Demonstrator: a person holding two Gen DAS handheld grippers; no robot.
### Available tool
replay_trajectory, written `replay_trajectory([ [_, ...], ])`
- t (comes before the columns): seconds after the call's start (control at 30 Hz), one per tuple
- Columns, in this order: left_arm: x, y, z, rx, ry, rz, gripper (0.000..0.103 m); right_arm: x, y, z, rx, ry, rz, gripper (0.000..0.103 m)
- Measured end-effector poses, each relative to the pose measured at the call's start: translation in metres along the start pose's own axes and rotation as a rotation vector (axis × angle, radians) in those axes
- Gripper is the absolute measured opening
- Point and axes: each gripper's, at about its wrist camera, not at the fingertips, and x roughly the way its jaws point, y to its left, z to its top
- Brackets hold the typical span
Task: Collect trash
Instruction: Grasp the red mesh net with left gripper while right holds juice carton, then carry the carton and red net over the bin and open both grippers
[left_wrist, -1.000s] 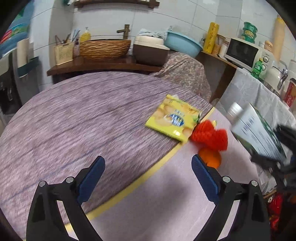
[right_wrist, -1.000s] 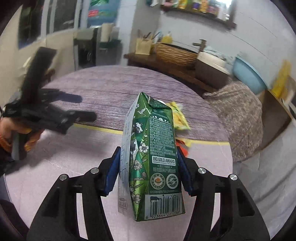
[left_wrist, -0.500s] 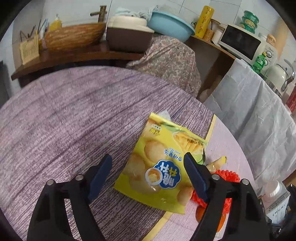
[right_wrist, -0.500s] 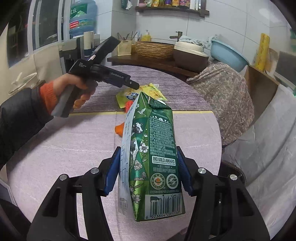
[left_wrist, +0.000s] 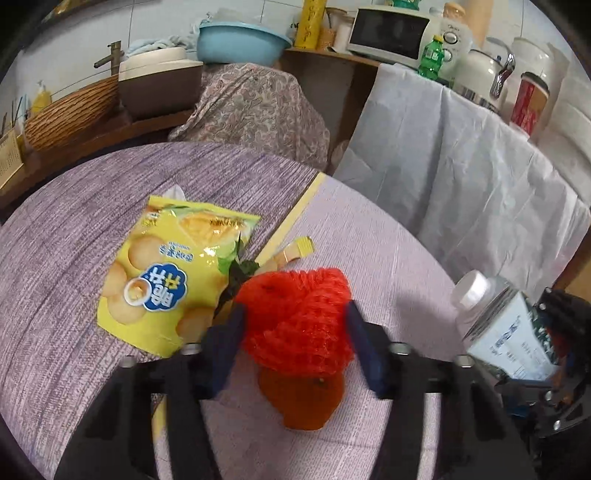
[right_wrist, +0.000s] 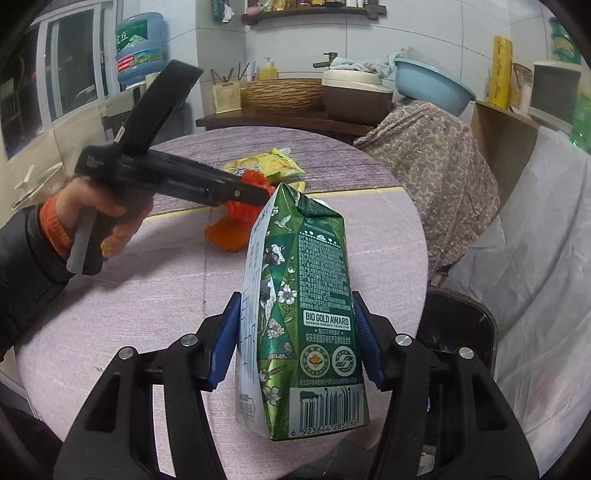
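My left gripper is open, its blue pads on either side of a red foam fruit net that lies over orange peel on the round table. A yellow chip bag lies flat just left of the net. My right gripper is shut on a green milk carton, held upright above the table's near edge. The carton also shows in the left wrist view. The left gripper shows in the right wrist view, over the net.
A yellow tape line crosses the tablecloth. A small yellow wrapper lies behind the net. A black bin stands below the table at right. A cloth-covered chair and a draped counter stand beyond.
My left gripper moved right from over the chip bag and came down around the red net. The right gripper has kept hold of the carton and hardly moved.
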Motion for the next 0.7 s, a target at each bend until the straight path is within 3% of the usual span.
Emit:
replay_trajectory([
  [0.13,-0.007,0.005,-0.002,-0.047,-0.023,0.007,0.018,-0.007,-0.009,-0.01,0.036,-0.028,-0.009,0.057],
  [0.43,-0.077,-0.001,-0.011,-0.102,-0.182,-0.045,0.016,-0.026,-0.033,-0.039,0.158,-0.098,-0.012,0.057],
  [0.7,-0.064,-0.058,-0.009,-0.053,-0.174,-0.131,0.016,-0.04,-0.069,-0.073,0.272,-0.123,-0.073,0.058],
])
